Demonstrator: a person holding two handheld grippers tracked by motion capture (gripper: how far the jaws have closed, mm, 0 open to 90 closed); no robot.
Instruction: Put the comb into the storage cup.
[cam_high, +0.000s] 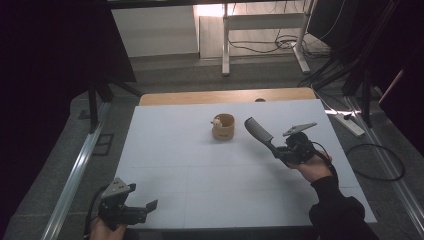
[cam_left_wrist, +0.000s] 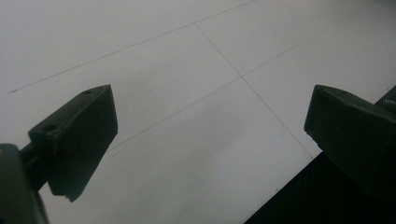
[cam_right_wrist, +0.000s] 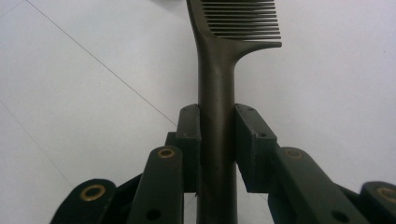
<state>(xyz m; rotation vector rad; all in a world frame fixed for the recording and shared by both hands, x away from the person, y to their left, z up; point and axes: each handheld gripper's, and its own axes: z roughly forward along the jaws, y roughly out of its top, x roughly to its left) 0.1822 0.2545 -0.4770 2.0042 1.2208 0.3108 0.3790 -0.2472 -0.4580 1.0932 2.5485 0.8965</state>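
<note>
My right hand-held gripper (cam_high: 287, 151) is clenched on the comb (cam_high: 260, 133): in the right gripper view the two pads squeeze the handle (cam_right_wrist: 215, 140) from either side, and the toothed end (cam_right_wrist: 243, 21) runs straight up out of the jaws toward the top of the frame. In the high view the comb sits right of centre, held clear of the white bench (cam_high: 200, 175), its long axis slanting from my gripper up and to the left. The teeth end points at the small tan cup (cam_high: 223, 127), which stands just above centre with something pale and small at its rim; I cannot tell what that is. So the cup lies up-left of my right gripper, almost in line with the comb. If the comb is meant for the cup, I judge a short push along that line, tip first, would bring it there. My left hand-held gripper (cam_high: 142, 210) is released at the lower left corner, jaws wide apart over bare bench (cam_left_wrist: 201, 116), well away from the cup. The right hand is clearly the nearer one.
</note>
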